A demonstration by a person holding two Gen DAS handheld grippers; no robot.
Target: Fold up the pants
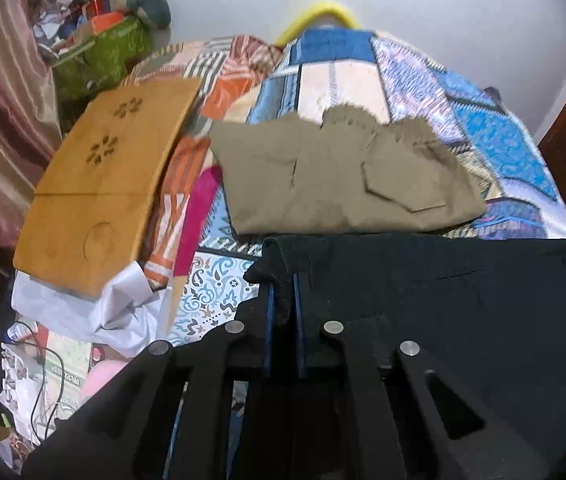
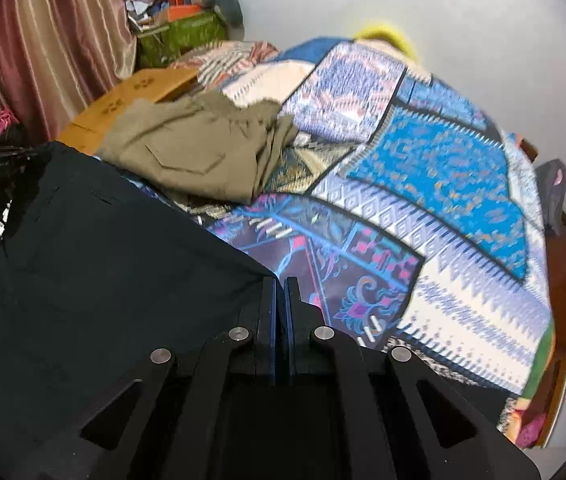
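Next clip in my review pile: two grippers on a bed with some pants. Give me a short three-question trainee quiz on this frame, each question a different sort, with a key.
1. True or false: both grippers are shut on the black pants.
2. Multiple choice: the olive pants are A) held by the right gripper, B) lying folded on the patchwork bedspread beyond the black pair, C) hanging from the curtain.
3. Fill in: left of the olive pants in the left wrist view lies a tan ____ board with flower-shaped cutouts.

Key: 1 true, the left gripper pinches one corner and the right gripper the other edge. 2 B. 3 wooden.
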